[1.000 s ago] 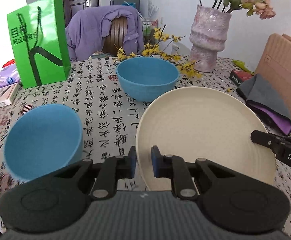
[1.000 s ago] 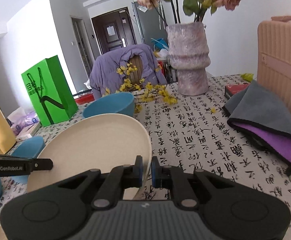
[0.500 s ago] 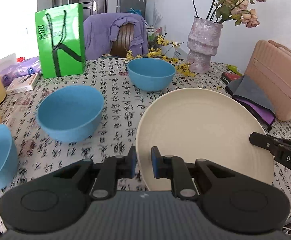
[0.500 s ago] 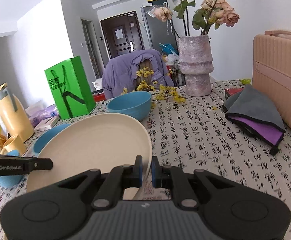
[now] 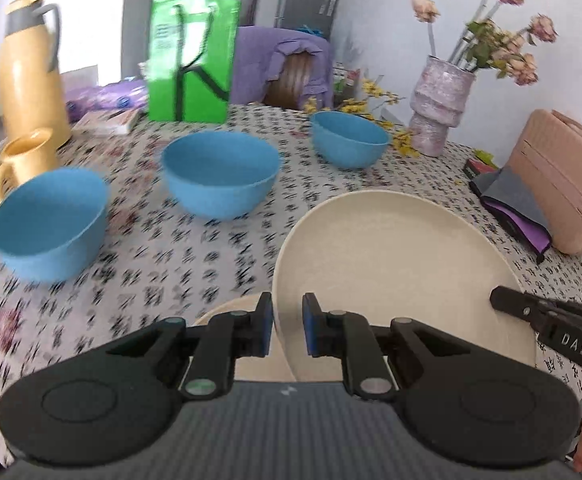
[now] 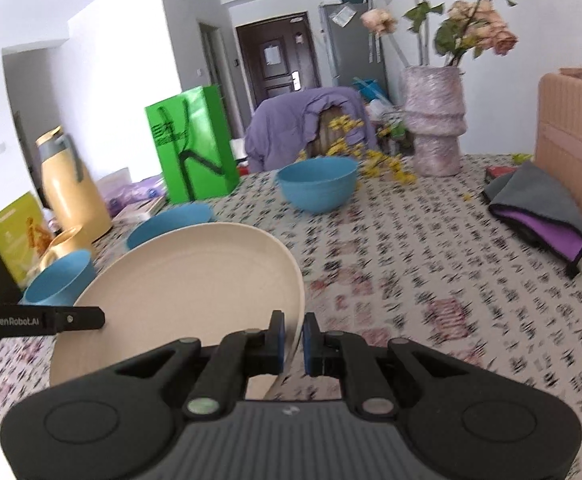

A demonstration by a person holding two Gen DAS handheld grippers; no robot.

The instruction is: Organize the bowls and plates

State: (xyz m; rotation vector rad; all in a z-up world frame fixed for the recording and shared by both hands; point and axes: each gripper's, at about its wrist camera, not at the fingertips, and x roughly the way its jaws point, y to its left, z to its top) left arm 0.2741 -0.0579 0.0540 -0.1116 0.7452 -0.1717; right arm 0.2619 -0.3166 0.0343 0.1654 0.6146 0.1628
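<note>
Left wrist view: the left gripper clamps the plate's left rim, the right gripper pinches its right rim, carrying it above the table's near edge, over a second plate. Three bowls stand behind. Best kept level and lowered squarely onto that plate. Readable: "GenRobot.AI" left, "DAS" right.

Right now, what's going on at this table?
A person holds a cream plate off the patterned tablecloth with both tools: the left gripper clamps its near-left rim, the right gripper its opposite edge. A second cream plate shows underneath. Three blue bowls sit unstacked on the table.
</note>
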